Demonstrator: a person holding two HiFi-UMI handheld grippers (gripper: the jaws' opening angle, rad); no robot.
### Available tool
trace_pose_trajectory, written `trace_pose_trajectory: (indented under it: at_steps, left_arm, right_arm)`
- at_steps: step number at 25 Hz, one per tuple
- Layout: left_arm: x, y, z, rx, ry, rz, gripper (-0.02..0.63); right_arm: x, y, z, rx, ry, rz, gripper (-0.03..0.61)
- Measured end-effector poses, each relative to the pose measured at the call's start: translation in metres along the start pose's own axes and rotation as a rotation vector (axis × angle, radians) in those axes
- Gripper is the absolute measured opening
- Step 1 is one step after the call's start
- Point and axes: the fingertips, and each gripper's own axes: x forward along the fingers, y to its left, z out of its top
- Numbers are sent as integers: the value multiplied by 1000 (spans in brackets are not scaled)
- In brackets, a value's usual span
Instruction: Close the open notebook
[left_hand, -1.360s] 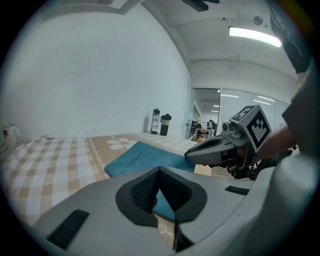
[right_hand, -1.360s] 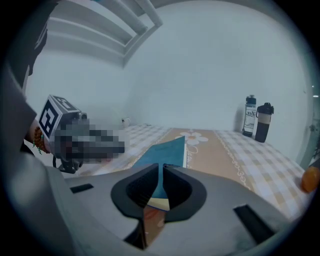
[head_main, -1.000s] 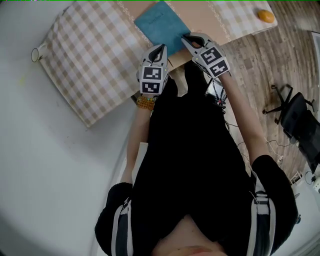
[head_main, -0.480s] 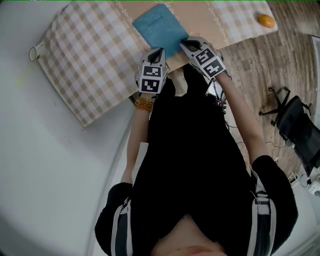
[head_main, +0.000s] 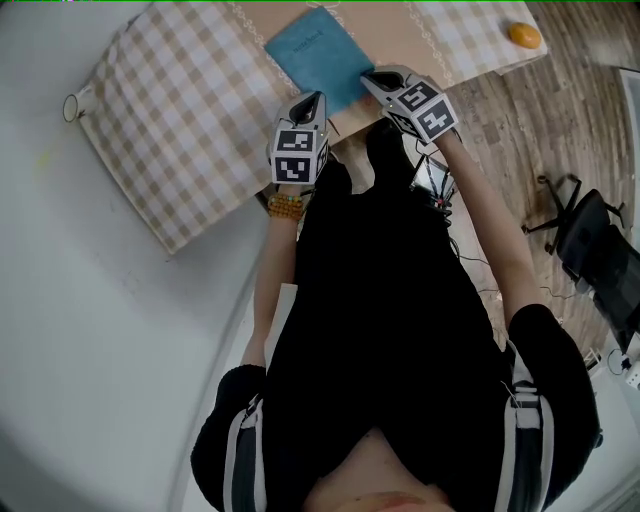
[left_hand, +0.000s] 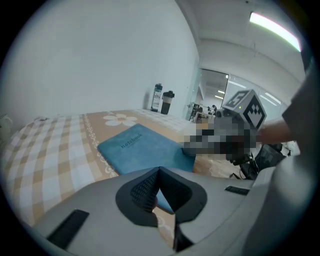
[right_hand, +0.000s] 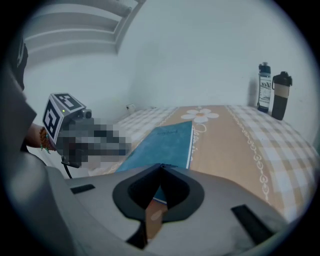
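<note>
Just ahead of both claws, the teal notebook lies flat and closed on the bench, so the task looks done. The left claw is pinched together, empty. The right claw has just been closing and grips nothing. Only drawing back seems left.

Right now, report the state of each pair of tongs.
Left tongs: closed, holding nothing.
Right tongs: have just closed, now shut, nothing between them.
</note>
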Motion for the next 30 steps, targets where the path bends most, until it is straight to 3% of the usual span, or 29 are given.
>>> trace_pose_trajectory:
  at_steps: [4, 14, 17, 25, 30]
  left_arm:
    - [-33, 13, 34, -25, -153, 51, 6]
    - [-135, 31, 107, 38, -509, 152, 6]
    - [-165, 29, 118, 55, -580, 178, 6]
    - [-210, 24, 153, 90, -743, 257, 6]
    - [-235, 24, 153, 131, -745, 317, 6]
  right_arm:
    - [-18, 16, 35, -29, -116, -12, 6]
    - [-63, 89, 130, -169, -403, -53, 5]
    - [-81, 109, 151, -190, -514, -76, 5]
    - [-128, 116, 189, -230, -686, -205, 5]
    - [-150, 133, 202, -225, -812, -241, 5]
